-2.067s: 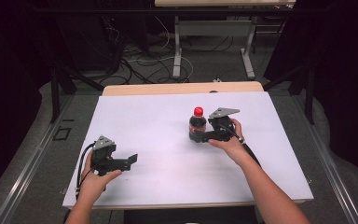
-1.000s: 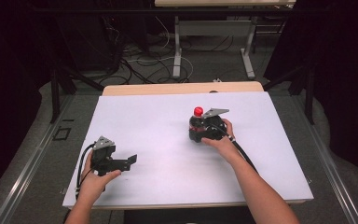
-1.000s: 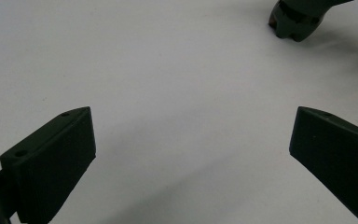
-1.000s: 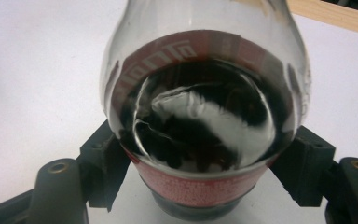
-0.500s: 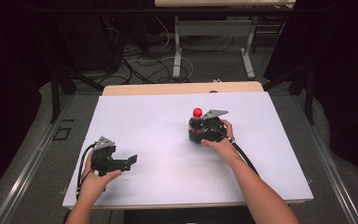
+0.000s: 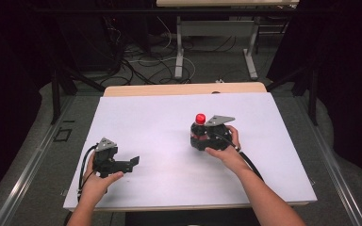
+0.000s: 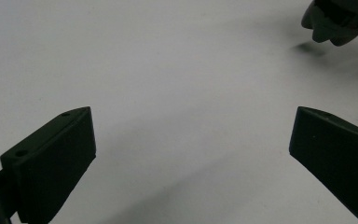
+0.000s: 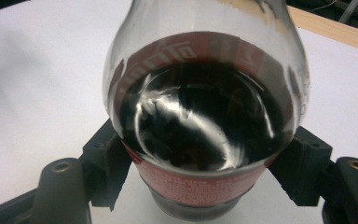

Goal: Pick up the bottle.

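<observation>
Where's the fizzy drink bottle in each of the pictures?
High view: the cola bottle sits right of centre, red cap up, held by the right tongs.
Left gripper view: its dark base pokes in at the top right corner.
Right gripper view: it looms in the middle, squeezed between the black jaws.
Shared landmark: the white tabletop.

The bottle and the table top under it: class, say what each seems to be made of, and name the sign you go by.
The bottle: probably clear plastic, perhaps glass; glossy, since light glints off its wall and the dark drink shows through. Its red cap looks like smooth plastic. A red printed label wraps the body. The table top: a matte white sheet, without glare, laid on a board whose wood-coloured edge shows behind.
</observation>
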The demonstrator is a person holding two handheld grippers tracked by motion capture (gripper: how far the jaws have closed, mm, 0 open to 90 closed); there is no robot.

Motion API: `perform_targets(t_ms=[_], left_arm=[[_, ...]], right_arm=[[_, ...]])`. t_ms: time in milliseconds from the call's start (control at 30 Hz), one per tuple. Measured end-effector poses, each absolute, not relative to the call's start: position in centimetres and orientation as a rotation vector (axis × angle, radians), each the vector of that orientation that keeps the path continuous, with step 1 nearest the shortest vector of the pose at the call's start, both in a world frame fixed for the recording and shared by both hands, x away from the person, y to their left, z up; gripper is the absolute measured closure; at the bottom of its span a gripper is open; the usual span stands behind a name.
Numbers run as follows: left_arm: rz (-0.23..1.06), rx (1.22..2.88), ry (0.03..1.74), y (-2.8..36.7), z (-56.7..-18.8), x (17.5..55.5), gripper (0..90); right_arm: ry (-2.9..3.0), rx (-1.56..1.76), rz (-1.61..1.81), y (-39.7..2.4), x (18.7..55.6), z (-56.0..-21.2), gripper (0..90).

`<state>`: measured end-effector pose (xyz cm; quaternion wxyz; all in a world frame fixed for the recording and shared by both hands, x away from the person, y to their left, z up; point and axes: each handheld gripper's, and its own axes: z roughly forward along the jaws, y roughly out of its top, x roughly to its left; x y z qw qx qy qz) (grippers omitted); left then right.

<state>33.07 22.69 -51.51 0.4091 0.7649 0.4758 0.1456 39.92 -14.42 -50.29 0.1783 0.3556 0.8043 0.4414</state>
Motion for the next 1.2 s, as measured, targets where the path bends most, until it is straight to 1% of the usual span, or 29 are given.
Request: perform_targets(t_ms=[267, 500, 533, 667, 767, 800, 1000, 1033, 1133, 1200], left_arm=[[0.364, 1.932, 1.191, 22.3, -51.4, 32.9, 0.9], [0.372, 1.926, 1.176, 21.8, -51.1, 32.7, 1.9], [0.376, 1.941, 1.164, 21.8, -50.9, 32.7, 3.2], [0.375, 1.934, 1.143, 21.1, -50.4, 32.4, 5.4], [0.358, 1.937, 1.096, 20.2, -49.7, 32.1, 8.3], [0.332, 1.936, 1.043, 19.5, -49.0, 31.9, 8.9], [0.239, 1.943, 0.878, 17.1, -46.2, 31.1, 13.1], [0.239, 1.943, 0.878, 17.1, -46.2, 31.1, 14.3], [0.186, 1.944, 0.802, 15.8, -45.0, 30.7, 15.4], [0.188, 1.947, 0.76, 14.9, -44.4, 30.6, 16.1]], right_arm=[[2.314, 0.957, 1.254, -14.9, 37.0, -48.7, 28.6], [2.313, 0.901, 1.282, -14.7, 34.9, -48.4, 28.6], [2.325, 0.887, 1.295, -14.7, 34.3, -48.4, 28.6], [2.34, 0.874, 1.299, -14.6, 33.5, -48.6, 28.6], [2.356, 0.858, 1.313, -14.5, 32.7, -49.2, 28.6], [2.366, 0.847, 1.309, -14.4, 32.6, -49.4, 28.6], [2.416, 0.814, 1.289, -14.1, 32.1, -50.1, 28.6], [2.416, 0.814, 1.289, -14.1, 32.1, -50.1, 28.6], [2.416, 0.809, 1.303, -14.0, 31.8, -50.2, 28.6], [2.433, 0.794, 1.3, -14.0, 31.6, -50.1, 28.6]])
